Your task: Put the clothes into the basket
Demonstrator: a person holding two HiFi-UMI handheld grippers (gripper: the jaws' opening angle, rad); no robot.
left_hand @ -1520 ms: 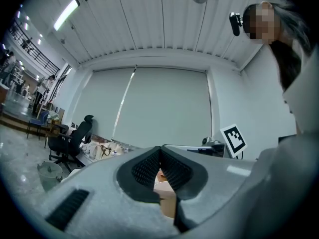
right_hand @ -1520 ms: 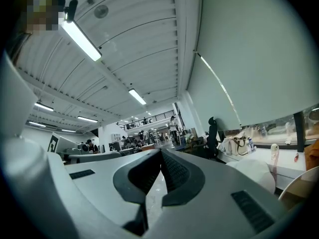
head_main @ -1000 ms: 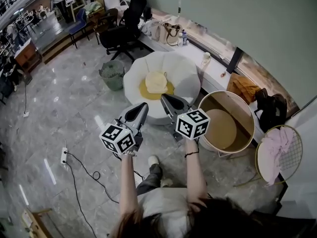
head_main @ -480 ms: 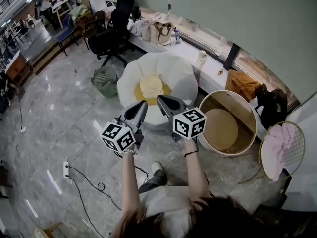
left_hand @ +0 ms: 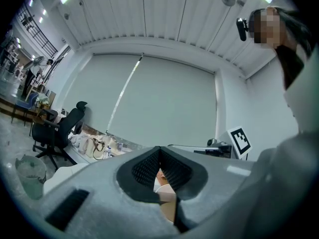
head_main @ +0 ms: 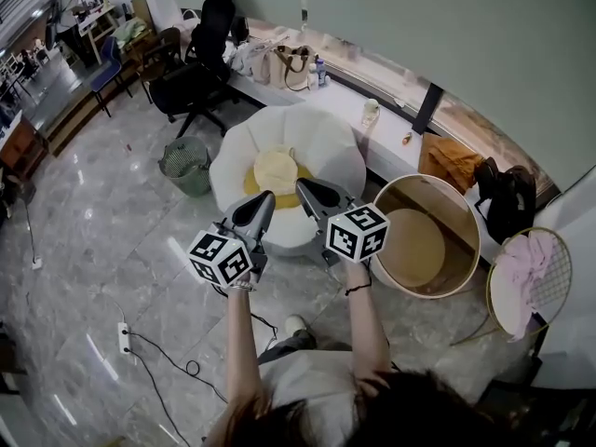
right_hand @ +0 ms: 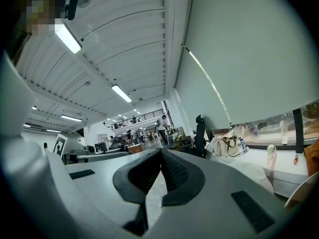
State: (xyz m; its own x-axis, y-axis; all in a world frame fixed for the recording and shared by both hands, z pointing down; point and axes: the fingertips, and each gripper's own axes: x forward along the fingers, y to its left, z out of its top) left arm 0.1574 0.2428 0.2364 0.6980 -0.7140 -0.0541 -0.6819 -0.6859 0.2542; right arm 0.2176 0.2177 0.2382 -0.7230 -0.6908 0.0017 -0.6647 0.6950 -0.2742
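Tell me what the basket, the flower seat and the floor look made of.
Basket: tan, matte walls with a pale rim, probably fabric or board; too far off to be sure.
Seat: white, puffy petals, seemingly soft upholstery.
Floor: grey, veined and glossy with light reflections, likely polished stone or tile.

I'm in a big open-plan office/studio: polished stone floor [head_main: 84, 240], black swivel chair [head_main: 197, 63] at 11 o'clock, desks [head_main: 88, 15] w/ ppl at 10, ceiling strip lights [right_hand: 66, 36], mezzanine railing [right_hand: 130, 117], tall roller blind [left_hand: 149, 103] approx 12 to 2.
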